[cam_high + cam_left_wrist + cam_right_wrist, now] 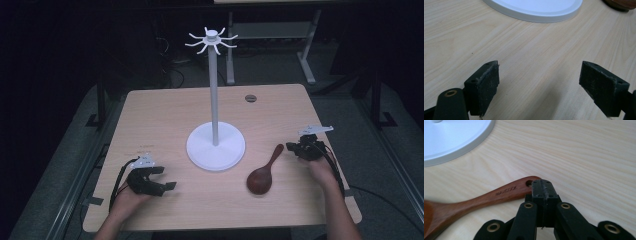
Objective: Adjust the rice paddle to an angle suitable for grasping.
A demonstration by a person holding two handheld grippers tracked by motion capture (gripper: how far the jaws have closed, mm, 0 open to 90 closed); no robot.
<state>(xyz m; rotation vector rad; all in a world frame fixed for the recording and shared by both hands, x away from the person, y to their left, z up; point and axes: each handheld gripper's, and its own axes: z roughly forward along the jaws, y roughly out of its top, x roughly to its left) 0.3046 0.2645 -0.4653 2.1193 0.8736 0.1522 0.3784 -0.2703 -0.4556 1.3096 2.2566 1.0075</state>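
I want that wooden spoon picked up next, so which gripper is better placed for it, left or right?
Right. The right gripper sits shut at the spoon's handle end, though it must open first. The left gripper is open but across the table, beyond the white stand.

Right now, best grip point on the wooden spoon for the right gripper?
Take the wooden spoon by its slim handle, near the holed end, probably from above with jaws across its width. It lies flat on the table, handle toward the right gripper, whose jaws are shut and must open first. The bowl looks too wide.

Wooden table (165, 115) carries a white stand (215, 146) and spoon (263, 172).
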